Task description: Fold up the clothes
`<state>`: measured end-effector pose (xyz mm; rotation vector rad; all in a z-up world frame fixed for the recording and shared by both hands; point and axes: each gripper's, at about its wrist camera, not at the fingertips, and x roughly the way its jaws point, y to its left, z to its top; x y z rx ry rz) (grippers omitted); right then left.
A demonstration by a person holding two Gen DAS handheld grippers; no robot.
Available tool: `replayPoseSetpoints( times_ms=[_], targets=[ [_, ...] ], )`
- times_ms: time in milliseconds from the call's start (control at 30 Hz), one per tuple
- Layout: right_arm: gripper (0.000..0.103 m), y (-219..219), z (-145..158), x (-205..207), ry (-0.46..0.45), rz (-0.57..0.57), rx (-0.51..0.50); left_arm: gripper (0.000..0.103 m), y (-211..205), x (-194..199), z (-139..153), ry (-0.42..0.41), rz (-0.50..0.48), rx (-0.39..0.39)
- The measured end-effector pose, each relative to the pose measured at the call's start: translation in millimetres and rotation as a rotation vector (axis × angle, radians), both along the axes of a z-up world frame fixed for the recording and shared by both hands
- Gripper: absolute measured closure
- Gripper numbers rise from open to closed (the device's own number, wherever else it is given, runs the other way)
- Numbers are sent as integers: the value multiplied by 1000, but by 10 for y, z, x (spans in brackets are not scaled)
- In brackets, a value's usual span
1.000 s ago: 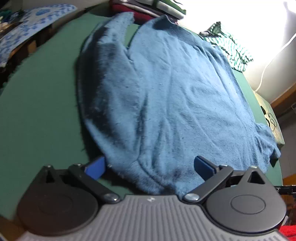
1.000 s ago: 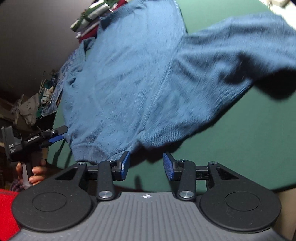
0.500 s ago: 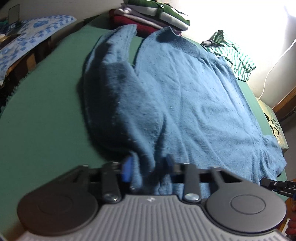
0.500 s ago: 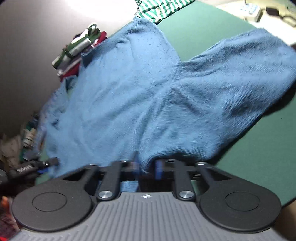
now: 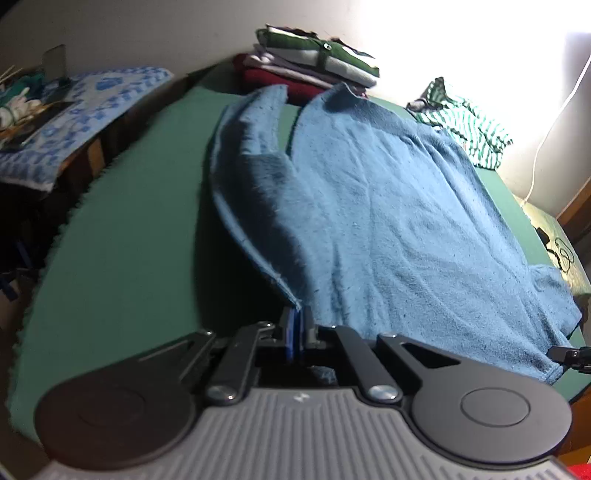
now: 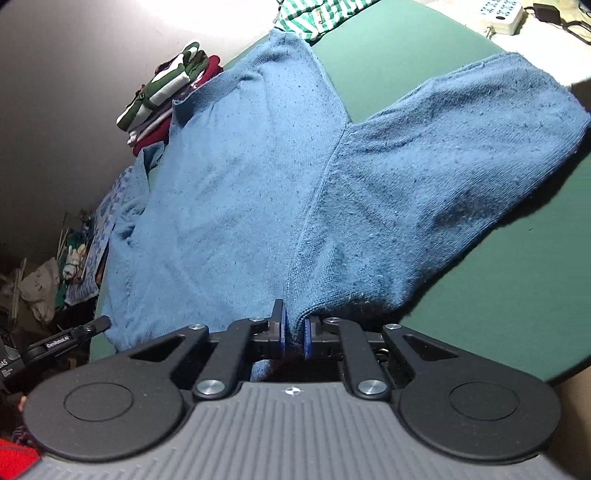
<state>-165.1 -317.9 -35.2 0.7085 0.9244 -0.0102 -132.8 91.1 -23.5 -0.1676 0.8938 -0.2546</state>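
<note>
A blue knit sweater (image 5: pixel 388 221) lies spread on the green table (image 5: pixel 129 240). My left gripper (image 5: pixel 295 325) is shut on the sweater's near hem at its left corner, and the cloth lifts in a ridge from the jaws. In the right wrist view the sweater (image 6: pixel 240 192) spreads away, one sleeve (image 6: pixel 461 166) stretched to the right. My right gripper (image 6: pixel 294 334) is shut on the hem near the sleeve seam. The left gripper (image 6: pixel 88 328) shows at the far left there, and the right gripper tip (image 5: pixel 569 356) shows in the left wrist view.
A stack of folded clothes (image 5: pixel 317 66) stands at the table's far end, also in the right wrist view (image 6: pixel 162 99). A green striped garment (image 5: pixel 469 122) lies crumpled at the far right. A blue patterned cloth (image 5: pixel 81 114) covers furniture to the left. A remote (image 6: pixel 498 14) lies beyond the table.
Both grippers went from open to shut on the sweater's near hem. The left gripper has lifted its corner, so the edge now rises in a fold.
</note>
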Motion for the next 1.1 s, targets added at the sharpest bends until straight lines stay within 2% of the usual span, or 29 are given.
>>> replayPoseSetpoints(
  times_ms=[167,233,300,333,400,467,500,533,600,633,667,700,733,833,1033,1100],
  targets=[
    [93,-3,-50,33,17,20,-15,103,11,5,-99,47,-20,14],
    [91,13,-78,67,18,26,-22,103,35,42,-177,85,-10,-10],
    [84,47,-90,89,13,48,-36,102,93,66,-244,113,11,-65],
    [75,57,-101,96,14,50,-36,101,112,79,-269,123,21,-86],
    [69,76,-125,110,16,52,-32,90,111,123,-293,122,35,-106],
    [67,91,-138,126,5,48,-25,46,95,179,-304,113,30,-140],
    [66,99,-144,135,-1,45,-22,39,66,207,-305,111,22,-156],
    [66,100,-154,145,-6,43,-17,37,22,232,-301,108,15,-159],
    [66,95,-172,158,-15,34,-3,48,-54,264,-302,97,2,-136],
    [70,96,-175,161,-13,30,-10,74,-89,279,-305,91,-2,-119],
    [74,98,-177,164,-11,26,-20,82,-123,293,-308,86,-6,-103],
    [86,100,-179,166,-9,23,-29,84,-158,308,-311,80,-10,-87],
    [90,97,-176,165,-7,27,-43,86,-177,314,-309,75,-9,-79],
    [92,71,-167,134,-1,39,-52,99,-175,184,-201,34,-1,-34],
    [93,15,-84,39,-15,45,-35,103,-177,-129,58,-67,7,84],
    [93,0,-32,13,-17,54,-37,103,-134,-216,140,-88,2,99]
  ],
)
